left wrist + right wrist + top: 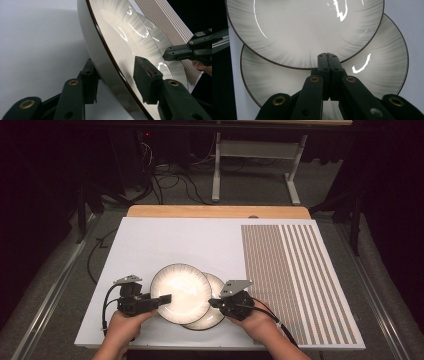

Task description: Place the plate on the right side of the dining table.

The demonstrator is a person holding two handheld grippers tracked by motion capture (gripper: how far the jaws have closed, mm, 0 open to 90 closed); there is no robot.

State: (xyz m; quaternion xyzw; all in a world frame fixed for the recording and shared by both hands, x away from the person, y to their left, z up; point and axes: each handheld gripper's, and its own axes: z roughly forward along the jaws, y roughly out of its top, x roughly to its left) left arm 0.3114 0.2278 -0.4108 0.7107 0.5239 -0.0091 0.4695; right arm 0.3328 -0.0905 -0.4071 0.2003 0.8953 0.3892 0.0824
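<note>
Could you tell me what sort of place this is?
Probably a lab or recording workspace: a white board with a striped test pattern tops the table, loose cables trail across grey carpet, and bare desk frames stand behind.

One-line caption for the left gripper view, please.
Left gripper straddles the rim of the upper plate, which overlaps a lower plate; right gripper beyond.

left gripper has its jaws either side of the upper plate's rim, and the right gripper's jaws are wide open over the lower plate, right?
Not quite: the right gripper has its jaws shut together, as the right gripper view shows. The left gripper does straddle the upper plate rim above the lower plate.
</note>
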